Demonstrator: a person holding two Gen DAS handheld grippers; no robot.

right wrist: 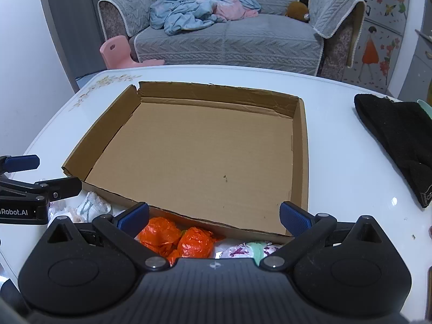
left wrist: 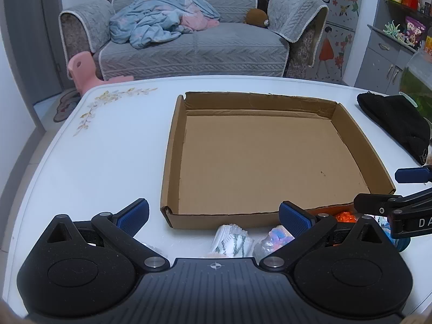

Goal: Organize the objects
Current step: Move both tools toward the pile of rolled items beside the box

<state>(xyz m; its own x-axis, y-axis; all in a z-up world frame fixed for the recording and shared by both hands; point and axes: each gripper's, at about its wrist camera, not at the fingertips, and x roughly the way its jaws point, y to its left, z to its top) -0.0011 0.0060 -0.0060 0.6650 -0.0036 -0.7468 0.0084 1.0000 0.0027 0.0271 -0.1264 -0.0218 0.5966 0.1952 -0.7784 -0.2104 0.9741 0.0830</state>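
Observation:
An empty shallow cardboard tray (left wrist: 172,162) (right wrist: 299,162) lies on the white table (left wrist: 94,162) (right wrist: 337,102). Several small wrapped packets sit along the tray's near side: a white-and-green packet (left wrist: 233,241) (right wrist: 91,206), a pink-blue packet (left wrist: 275,239), two orange packets (right wrist: 178,239) (left wrist: 343,216), and a white-purple packet (right wrist: 243,249). My left gripper (left wrist: 214,220) hovers open above the white-and-green packet, nothing between its fingers. My right gripper (right wrist: 214,220) stands open over the orange packets, holding nothing.
A black knit hat (left wrist: 394,124) (right wrist: 399,145) lies on the table right of the tray. Beyond the table stands a grey sofa (left wrist: 194,48) with a blue blanket (left wrist: 156,24), and a pink stool (left wrist: 83,73). Shelves and cabinets line the right wall.

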